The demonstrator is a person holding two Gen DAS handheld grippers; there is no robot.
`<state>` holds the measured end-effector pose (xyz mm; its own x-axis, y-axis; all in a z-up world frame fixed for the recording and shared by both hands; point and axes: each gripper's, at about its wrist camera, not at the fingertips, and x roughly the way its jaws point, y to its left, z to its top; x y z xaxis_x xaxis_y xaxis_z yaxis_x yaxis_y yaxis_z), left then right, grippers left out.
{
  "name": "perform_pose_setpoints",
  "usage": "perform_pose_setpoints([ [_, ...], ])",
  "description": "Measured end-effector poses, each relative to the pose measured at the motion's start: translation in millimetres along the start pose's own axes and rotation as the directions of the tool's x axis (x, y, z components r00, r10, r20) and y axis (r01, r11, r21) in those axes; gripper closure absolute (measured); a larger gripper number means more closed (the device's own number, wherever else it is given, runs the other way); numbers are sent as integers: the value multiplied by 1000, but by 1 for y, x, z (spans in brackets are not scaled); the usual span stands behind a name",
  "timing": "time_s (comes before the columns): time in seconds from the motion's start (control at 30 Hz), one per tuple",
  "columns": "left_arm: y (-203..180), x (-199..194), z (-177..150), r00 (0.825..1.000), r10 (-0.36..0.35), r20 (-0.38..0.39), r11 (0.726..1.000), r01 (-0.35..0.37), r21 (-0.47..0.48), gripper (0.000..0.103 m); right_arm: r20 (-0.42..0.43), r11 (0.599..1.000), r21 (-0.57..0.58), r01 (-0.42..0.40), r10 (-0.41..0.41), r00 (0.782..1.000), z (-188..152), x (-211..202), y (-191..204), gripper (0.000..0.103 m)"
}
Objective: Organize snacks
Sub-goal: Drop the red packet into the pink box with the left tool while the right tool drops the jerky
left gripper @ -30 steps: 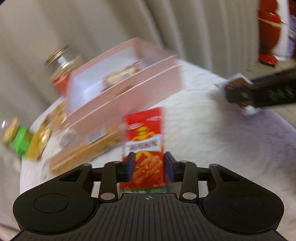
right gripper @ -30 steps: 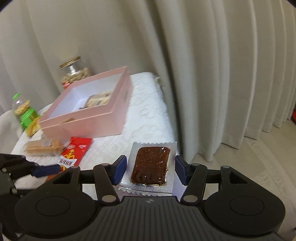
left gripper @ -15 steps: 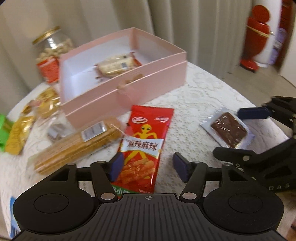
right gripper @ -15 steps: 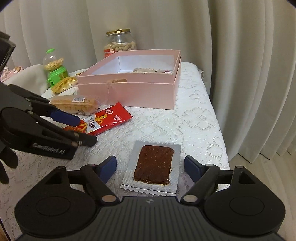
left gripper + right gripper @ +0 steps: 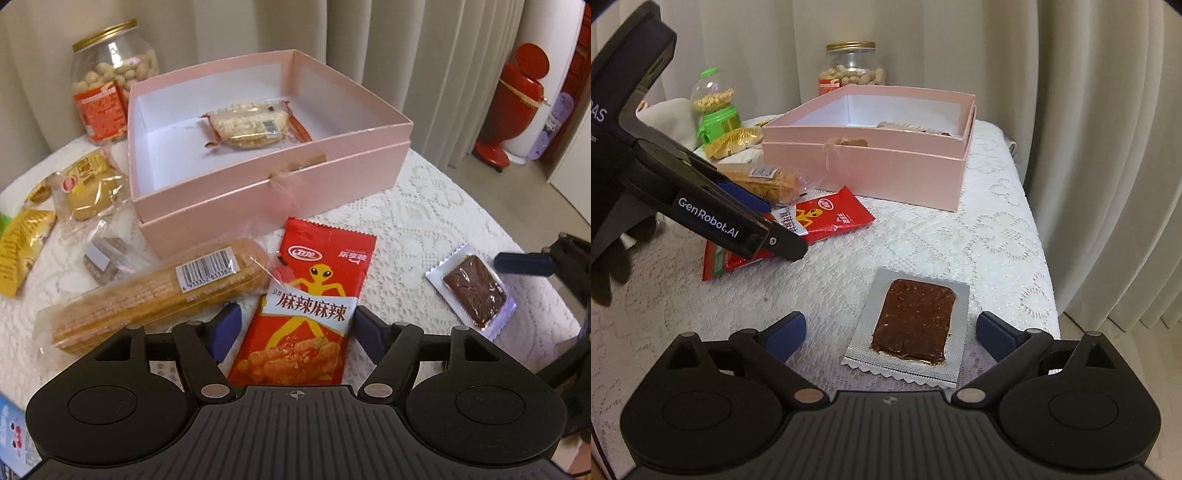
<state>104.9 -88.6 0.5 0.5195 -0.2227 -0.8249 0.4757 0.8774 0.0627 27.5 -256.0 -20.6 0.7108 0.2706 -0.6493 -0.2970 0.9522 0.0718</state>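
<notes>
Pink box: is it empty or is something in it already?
Not empty. The pink box is open and holds one wrapped pale snack; most of its floor is bare.

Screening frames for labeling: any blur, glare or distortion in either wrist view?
Left wrist: sharp, no motion blur; fisheye bends the curtain, dark corners; mild sheen on the red snack packet. Right wrist: sharp, same fisheye warp; faint glare on the foil-wrapped brown bar; soft, even light, weak shadows.
</notes>
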Motion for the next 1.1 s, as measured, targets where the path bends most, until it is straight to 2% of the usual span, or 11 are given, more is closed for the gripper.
perform_pose_setpoints([
  [0.13, -5, -13, -15, 999, -10, 36, 1000, 10, 6, 43, 13, 997, 78, 28, -29, 999, -2, -6, -4, 6],
  [0.23, -7, -26, -31, 998, -28, 56, 999, 30, -34, 45, 13, 993, 111, 43, -45, 999, 2, -7, -4, 18],
  [0.3, -7, -36, -44, 997, -35, 64, 997, 38, -59, 46, 0, 991, 111, 69, -70, 998, 5, -6, -1, 34],
  [0.37, -5, -44, -54, 996, -46, 73, 995, 53, -90, 47, -15, 991, 77, 110, -109, 994, 9, -5, 6, 43],
  [0.53, 3, -76, -66, 990, -35, 139, 989, 54, -137, 48, -5, 992, 41, 120, -120, 993, 16, -22, 18, 47],
  [0.63, 7, -100, -59, 976, -25, 216, 989, 56, -139, 48, 40, 992, 37, 120, -122, 992, 28, -42, 21, 48],
  [0.83, 26, -141, -16, 930, -32, 367, 986, 90, -141, 48, 218, 996, 31, 82, -87, 972, 82, -95, 24, 48],
  [0.97, 60, -163, 50, 869, -27, 495, 972, 138, -190, 47, 300, 996, 7, 87, -85, 950, 139, -100, 19, 48],
  [1.03, 82, -153, 83, 869, -70, 490, 945, 215, -245, 43, 301, 997, 24, 73, -77, 951, 169, -85, 10, 41],
  [1.07, 92, -137, 100, 881, -95, 463, 928, 247, -279, 43, 289, 998, 30, 57, -63, 955, 180, -74, 4, 35],
  [1.1, 100, -114, 115, 904, -110, 413, 914, 256, -316, 43, 269, 998, 40, 49, -58, 961, 191, -60, -3, 26],
])
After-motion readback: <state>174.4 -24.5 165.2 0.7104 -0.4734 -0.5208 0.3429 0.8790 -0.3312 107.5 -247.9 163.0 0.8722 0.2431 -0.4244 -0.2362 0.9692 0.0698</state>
